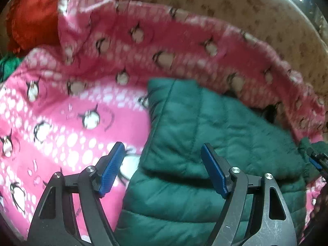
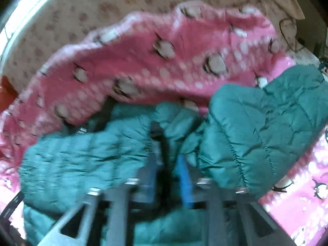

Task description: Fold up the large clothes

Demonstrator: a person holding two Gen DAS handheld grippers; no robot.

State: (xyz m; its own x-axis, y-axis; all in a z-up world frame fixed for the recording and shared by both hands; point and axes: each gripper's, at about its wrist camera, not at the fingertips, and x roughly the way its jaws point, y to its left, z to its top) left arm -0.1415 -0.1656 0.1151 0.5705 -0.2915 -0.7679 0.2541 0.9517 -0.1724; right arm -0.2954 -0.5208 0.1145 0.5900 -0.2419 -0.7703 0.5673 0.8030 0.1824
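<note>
A dark green quilted jacket [image 1: 205, 135] lies on a pink penguin-print blanket [image 1: 61, 127]. My left gripper [image 1: 163, 153] is open and empty, hovering just above the jacket's left edge. In the right wrist view, my right gripper [image 2: 167, 164] is shut on a bunched fold of the green jacket [image 2: 256, 127], which is lifted and crumpled around the blue pads. The right gripper's tip also shows at the right edge of the left wrist view [image 1: 316, 161], on the jacket's right side.
The pink blanket [image 2: 164, 65] has a raised, rumpled far edge. Beyond it is a beige floral bedsheet [image 1: 235, 6]. A red cloth [image 1: 34, 14] and a green cloth [image 1: 8, 65] lie at the far left.
</note>
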